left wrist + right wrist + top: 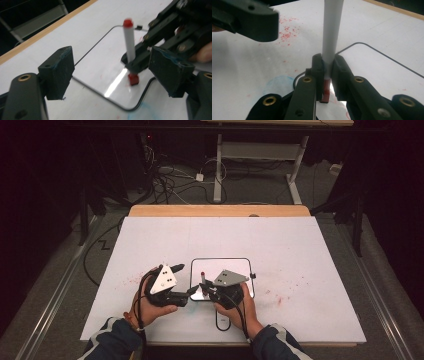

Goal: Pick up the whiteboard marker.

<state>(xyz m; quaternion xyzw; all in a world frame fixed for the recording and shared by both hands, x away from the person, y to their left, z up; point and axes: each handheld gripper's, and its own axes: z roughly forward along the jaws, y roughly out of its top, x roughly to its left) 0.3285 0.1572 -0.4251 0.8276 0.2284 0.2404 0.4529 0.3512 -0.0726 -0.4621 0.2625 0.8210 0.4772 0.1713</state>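
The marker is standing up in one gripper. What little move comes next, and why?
Probably lower the marker slightly so its red tip presses on the whiteboard. The right gripper clamps it upright, tip down; the left gripper is open, holding nothing.

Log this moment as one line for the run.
right gripper: shut on marker, upright | left gripper: open, empty | marker tip on whiteboard
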